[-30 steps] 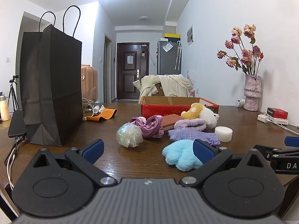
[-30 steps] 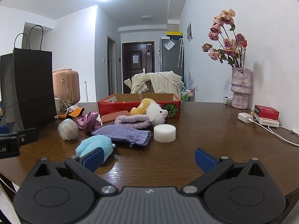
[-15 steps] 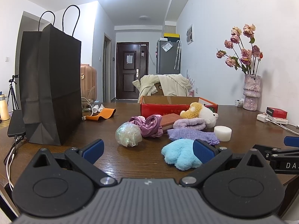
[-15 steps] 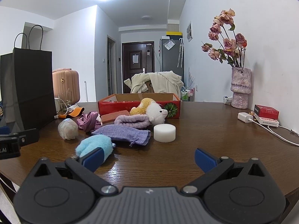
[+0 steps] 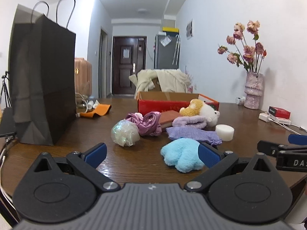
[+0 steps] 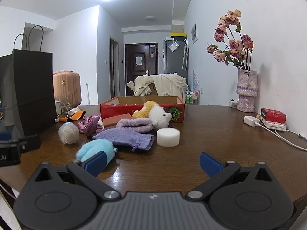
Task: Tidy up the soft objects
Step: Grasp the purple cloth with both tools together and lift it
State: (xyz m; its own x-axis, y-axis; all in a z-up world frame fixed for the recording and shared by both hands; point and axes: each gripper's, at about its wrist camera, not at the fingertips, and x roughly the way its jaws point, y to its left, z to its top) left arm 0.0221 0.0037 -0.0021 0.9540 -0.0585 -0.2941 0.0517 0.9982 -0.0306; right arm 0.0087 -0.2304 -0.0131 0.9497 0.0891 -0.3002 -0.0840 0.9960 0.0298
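broadly, the wooden surface (image 6: 211, 134) is carrying everything, and the soft things are lying in one loose cluster near its middle, probably so both hand-held grippers can be reaching them from the near edge. the black paper bag (image 5: 42, 80) is standing upright at the left, well apart from the cluster, mouth up. the red cardboard box (image 6: 142, 108) is sitting open just behind the pile, which suggests it is waiting as the place to gather things, though that is only a judgement. touching its front wall, the yellow and white plush toy (image 6: 153, 113) is lying on its side beside a reddish sponge block (image 6: 117, 119). in front of these, the rolled lilac towel (image 6: 135, 125) is resting against the flat purple knit pouch (image 6: 124, 138). the shiny purple scrunchie (image 5: 147, 121) is nestling next to the iridescent mesh ball (image 5: 125, 133), and the white foam disc (image 6: 168, 137) is standing just right of the pouch. nearest the front edge, the blue fluffy paw (image 5: 182, 154) is lying alone.

the left hand-held gripper (image 5: 151, 153) is hovering low with its fingers spread wide, gripping nothing; its right blue pad is overlapping the paw in view, but contact cannot be told. the right hand-held gripper (image 6: 153, 163) is likewise wide apart and empty, above bare wood. no sorting appears started yet.
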